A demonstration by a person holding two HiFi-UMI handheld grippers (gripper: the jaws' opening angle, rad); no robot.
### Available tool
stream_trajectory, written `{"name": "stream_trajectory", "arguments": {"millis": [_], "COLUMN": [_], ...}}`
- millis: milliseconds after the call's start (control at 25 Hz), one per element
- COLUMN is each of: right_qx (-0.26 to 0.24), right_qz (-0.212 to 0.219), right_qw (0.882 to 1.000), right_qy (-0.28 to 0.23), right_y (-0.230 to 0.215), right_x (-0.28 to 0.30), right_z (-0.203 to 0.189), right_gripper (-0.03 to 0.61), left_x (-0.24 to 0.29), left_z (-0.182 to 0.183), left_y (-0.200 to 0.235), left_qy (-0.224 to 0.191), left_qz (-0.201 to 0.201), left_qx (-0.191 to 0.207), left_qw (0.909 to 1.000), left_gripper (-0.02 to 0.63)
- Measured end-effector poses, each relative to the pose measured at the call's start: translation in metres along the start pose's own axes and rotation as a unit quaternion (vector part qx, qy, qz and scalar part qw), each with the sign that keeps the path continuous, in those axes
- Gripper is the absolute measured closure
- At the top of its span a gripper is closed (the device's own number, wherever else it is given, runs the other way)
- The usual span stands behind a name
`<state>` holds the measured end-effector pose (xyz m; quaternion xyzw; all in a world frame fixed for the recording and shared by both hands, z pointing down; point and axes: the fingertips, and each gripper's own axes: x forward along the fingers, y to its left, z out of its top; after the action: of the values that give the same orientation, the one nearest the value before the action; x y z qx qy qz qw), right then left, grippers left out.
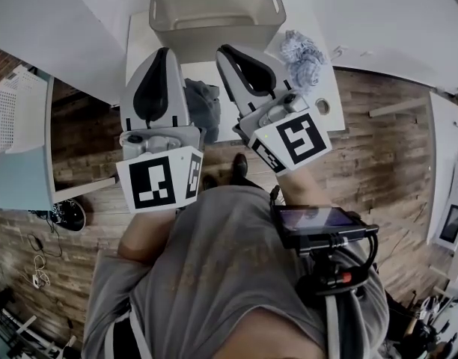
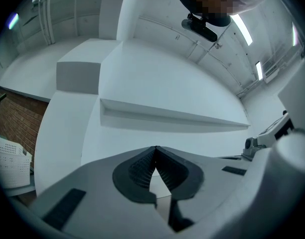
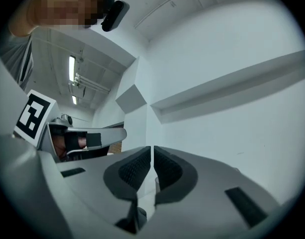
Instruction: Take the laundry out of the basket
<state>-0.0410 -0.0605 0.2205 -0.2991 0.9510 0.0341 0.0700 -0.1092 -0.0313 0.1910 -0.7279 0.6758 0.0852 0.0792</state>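
A beige laundry basket (image 1: 214,30) stands at the far end of a white table (image 1: 143,47); I see nothing inside it. A dark grey garment (image 1: 204,105) lies on the table between my two grippers, partly hidden by the left one. A pale blue crumpled cloth (image 1: 302,57) lies to the right of the basket. My left gripper (image 1: 163,52) (image 2: 153,148) is shut and holds nothing, raised in front of the basket. My right gripper (image 1: 224,50) (image 3: 151,148) is shut beside it, also with nothing in it. Both gripper views face bare white walls.
A white perforated crate (image 1: 16,111) sits at the far left over a brick-patterned floor (image 1: 379,155). Another white counter (image 1: 444,148) runs along the right edge. A phone-like device (image 1: 319,221) hangs at the person's chest.
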Motion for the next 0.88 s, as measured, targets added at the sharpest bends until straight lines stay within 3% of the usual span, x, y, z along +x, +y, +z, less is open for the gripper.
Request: {"name": "stream_trajectory", "arguments": {"millis": [400, 880], "right_qx": [-0.009, -0.007], "right_qz": [-0.024, -0.021], "right_qw": [1.000, 1.000], "right_qy": [0.003, -0.002], "right_y": [-0.011, -0.022], "right_x": [-0.008, -0.010], "right_z": [0.002, 0.007], "right_gripper": [0.571, 0.571], "left_x": [0.003, 0.011], "left_z": [-0.003, -0.002], "left_y": [-0.017, -0.027], "left_qy": [0.001, -0.002], "left_qz": [-0.012, -0.014], "left_qx": [0.001, 0.003], "left_qw": [0.9999, 0.9999], "left_gripper": [0.606, 0.606]}}
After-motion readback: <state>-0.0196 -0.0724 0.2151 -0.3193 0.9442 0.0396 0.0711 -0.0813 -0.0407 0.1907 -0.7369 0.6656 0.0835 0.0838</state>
